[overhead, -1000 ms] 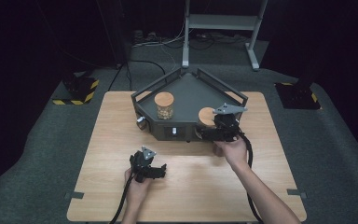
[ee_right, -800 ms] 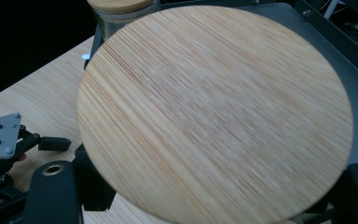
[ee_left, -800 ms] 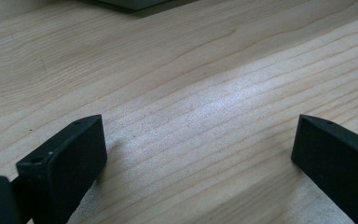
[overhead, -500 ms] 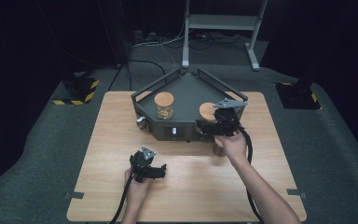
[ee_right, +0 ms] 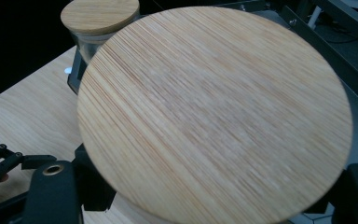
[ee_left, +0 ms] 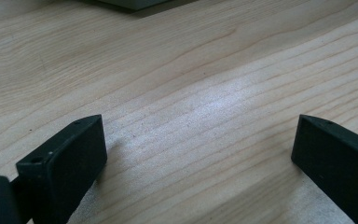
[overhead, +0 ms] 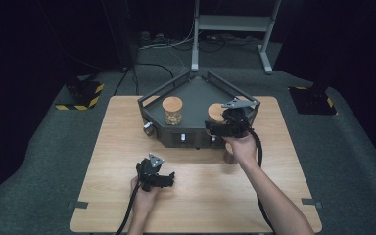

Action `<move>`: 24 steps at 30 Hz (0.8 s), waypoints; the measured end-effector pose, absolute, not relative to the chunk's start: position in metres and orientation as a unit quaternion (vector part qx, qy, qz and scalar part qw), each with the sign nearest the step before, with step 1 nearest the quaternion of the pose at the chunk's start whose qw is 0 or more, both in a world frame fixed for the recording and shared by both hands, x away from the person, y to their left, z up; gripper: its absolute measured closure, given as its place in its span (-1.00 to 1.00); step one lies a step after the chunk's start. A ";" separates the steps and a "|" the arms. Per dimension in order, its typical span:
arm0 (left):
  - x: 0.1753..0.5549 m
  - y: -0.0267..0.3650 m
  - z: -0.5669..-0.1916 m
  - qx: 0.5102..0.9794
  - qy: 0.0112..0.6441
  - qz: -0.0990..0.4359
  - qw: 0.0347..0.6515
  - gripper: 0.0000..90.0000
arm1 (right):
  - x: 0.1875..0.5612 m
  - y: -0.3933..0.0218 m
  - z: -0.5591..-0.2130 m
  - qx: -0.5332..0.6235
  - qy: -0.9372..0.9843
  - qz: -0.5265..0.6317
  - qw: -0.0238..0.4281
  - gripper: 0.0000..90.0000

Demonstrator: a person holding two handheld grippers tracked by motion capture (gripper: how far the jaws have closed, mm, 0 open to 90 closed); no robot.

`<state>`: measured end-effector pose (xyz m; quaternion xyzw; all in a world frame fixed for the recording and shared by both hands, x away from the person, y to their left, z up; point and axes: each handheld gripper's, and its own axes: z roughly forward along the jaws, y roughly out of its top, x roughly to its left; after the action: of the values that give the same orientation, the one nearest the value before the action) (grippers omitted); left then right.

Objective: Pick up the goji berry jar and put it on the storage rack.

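Observation:
A glass jar with a round wooden lid [ee_right: 214,112] sits between the jaws of my right gripper [ee_right: 205,191], which is shut on it. In the high view this jar [overhead: 216,112] is at the right front of a dark three-cornered tray [overhead: 196,90], with the right gripper [overhead: 218,126] reaching in from the tray's front right. A second jar [overhead: 172,110] with the same kind of lid [ee_right: 100,14] stands on the tray's left part. My left gripper [overhead: 164,180] rests low over the wooden table, its jaws wide apart and open, with bare wood between them [ee_left: 198,140].
The tray has raised rails on its sides and a front panel with a small knob [overhead: 148,128] at its left corner. The wooden table [overhead: 127,147] is ringed by grey floor. Cables and a metal stand [overhead: 235,29] lie behind it.
My right gripper, with the jar in it, has edged a little farther over the tray. The left gripper has stayed where it was.

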<state>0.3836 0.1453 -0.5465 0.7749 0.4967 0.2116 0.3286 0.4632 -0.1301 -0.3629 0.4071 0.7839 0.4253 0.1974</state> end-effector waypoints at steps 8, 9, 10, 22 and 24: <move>0.384 0.145 -0.546 0.775 0.496 0.211 0.329 -0.93 | 0.468 -0.126 -0.366 0.409 0.783 0.424 0.200 -0.43; 0.384 0.145 -0.546 0.775 0.496 0.211 0.329 -0.93 | 0.468 -0.125 -0.366 0.409 0.784 0.423 0.200 -0.43; 0.384 0.145 -0.546 0.775 0.496 0.212 0.328 -0.93 | 0.468 -0.124 -0.366 0.408 0.785 0.421 0.201 -0.43; 0.384 0.146 -0.546 0.776 0.495 0.211 0.328 -0.93 | 0.476 -0.119 -0.359 0.419 0.777 0.420 0.210 -0.43; 0.384 0.146 -0.546 0.777 0.495 0.211 0.328 -0.93 | 0.478 -0.116 -0.359 0.419 0.778 0.418 0.211 -0.43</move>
<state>0.3841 0.1457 -0.5464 0.7767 0.4946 0.2113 0.3278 0.4782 -0.1161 -0.3586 0.4190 0.7778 0.4182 0.2113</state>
